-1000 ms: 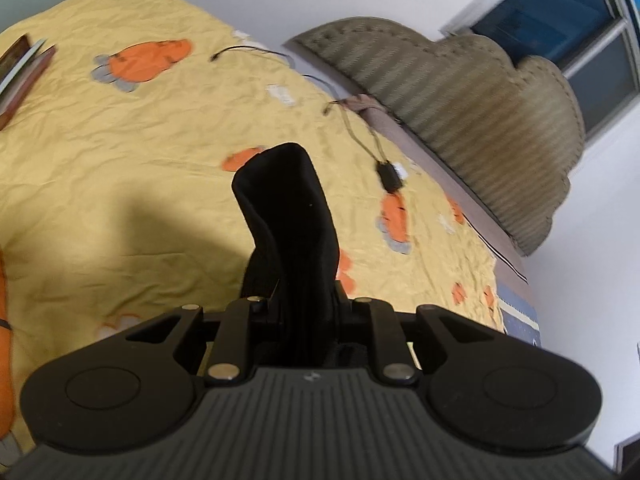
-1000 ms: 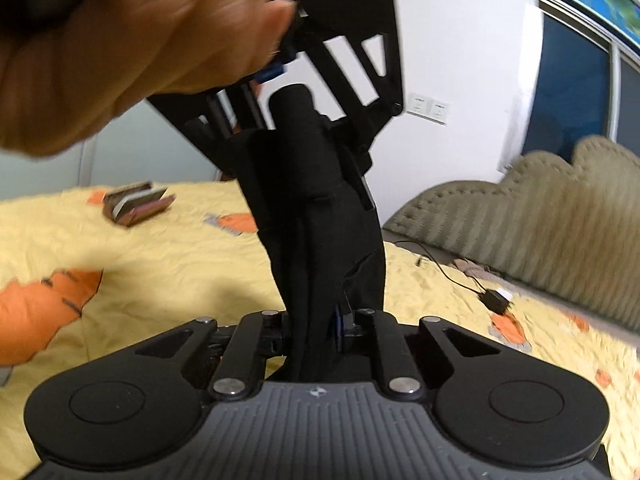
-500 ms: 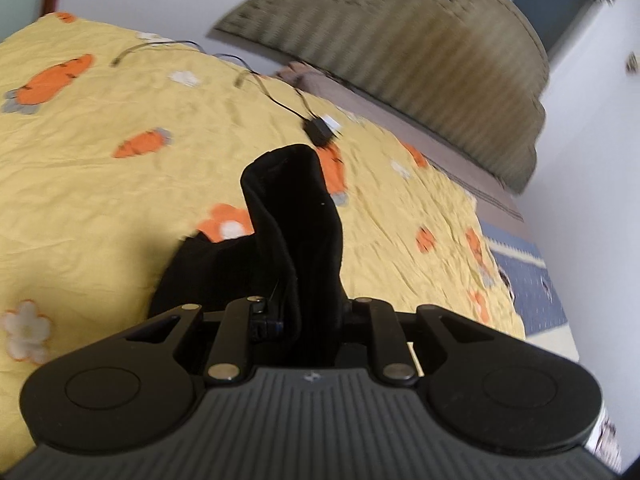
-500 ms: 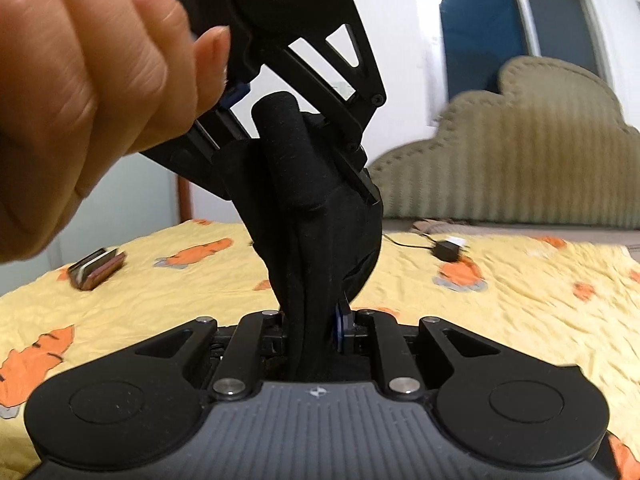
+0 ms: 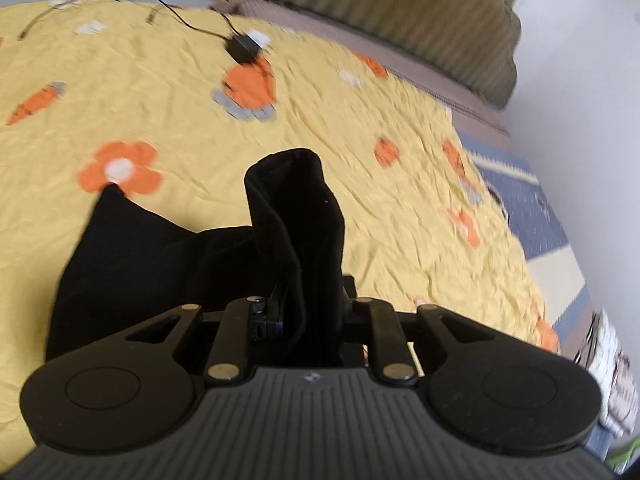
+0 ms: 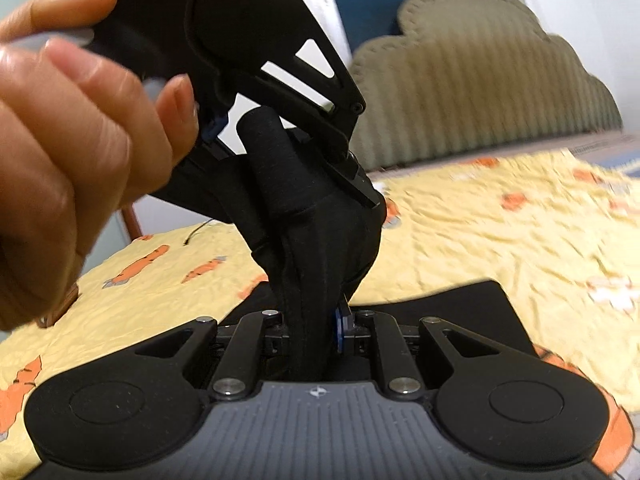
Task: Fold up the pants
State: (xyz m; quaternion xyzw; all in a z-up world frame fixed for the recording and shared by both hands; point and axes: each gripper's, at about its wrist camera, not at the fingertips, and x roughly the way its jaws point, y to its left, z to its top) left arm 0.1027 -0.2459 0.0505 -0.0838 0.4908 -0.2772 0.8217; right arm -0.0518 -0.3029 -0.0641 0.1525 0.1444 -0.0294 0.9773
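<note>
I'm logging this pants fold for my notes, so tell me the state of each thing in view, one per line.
Black fabric pants: bunched up, gripped at two spots, part draped on the bed.
Left gripper: shut on the pants.
Right gripper: shut on the pants.
Yellow carrot-print bedsheet: spread out, wrinkled.
Black charger with cable: lying loose on the sheet near the headboard.

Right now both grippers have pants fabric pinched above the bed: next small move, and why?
Probably lower both together onto the yellow bedspread. The left gripper and right gripper are each shut on a bunched fold of the black pants, part of which already lies on the spread, so laying the lifted edge down should finish this fold.
</note>
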